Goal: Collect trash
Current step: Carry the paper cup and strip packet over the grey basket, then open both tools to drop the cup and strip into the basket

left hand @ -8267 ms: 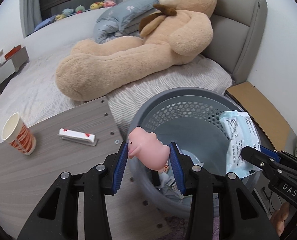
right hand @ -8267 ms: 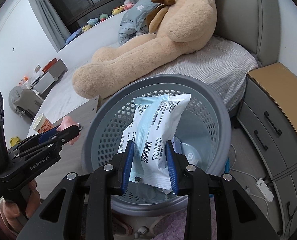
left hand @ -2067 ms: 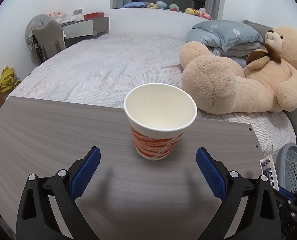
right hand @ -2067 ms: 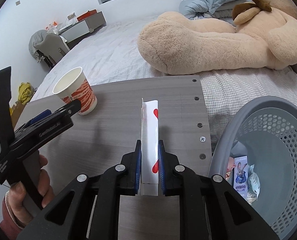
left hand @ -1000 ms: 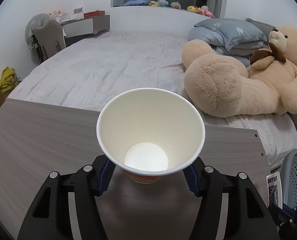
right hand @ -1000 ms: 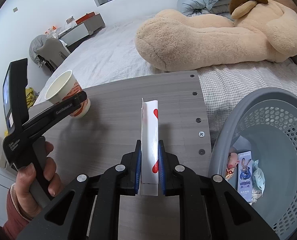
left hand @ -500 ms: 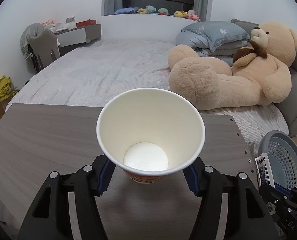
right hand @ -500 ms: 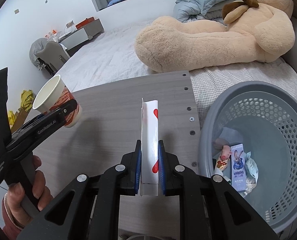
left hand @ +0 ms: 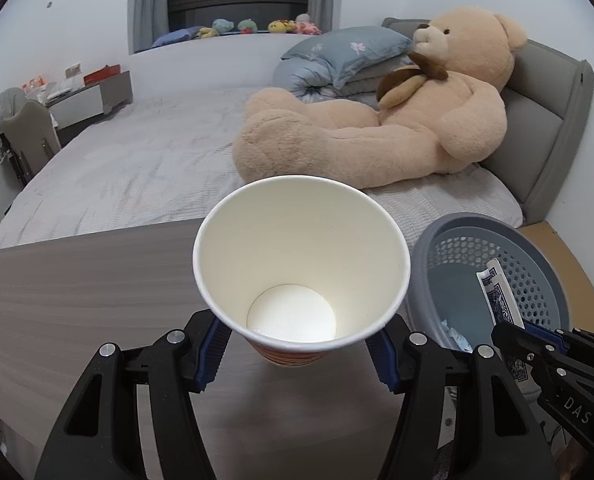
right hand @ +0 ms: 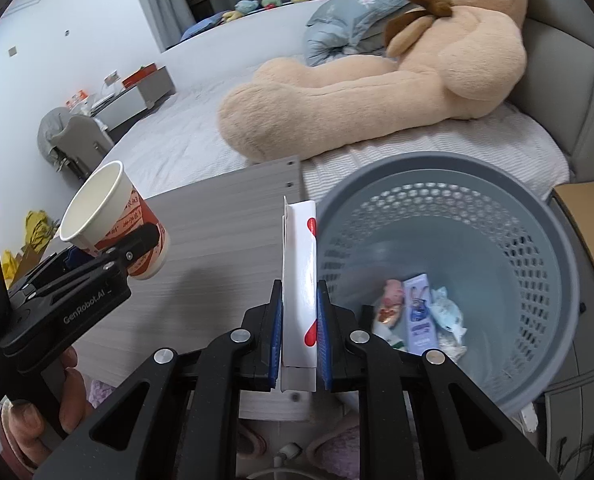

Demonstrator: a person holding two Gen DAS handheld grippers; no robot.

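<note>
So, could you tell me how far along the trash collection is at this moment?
Several small wrappers already lie in the gray basket. The left gripper holds the paper cup; the right gripper holds the white carton at the basket's rim. Left: dropping both in.

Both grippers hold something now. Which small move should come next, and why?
Probably move the right gripper a little to the right, then open it. It is shut on the box, which sits at the basket rim, not clearly over the opening. The left gripper, shut on the cup, is over the table.
</note>
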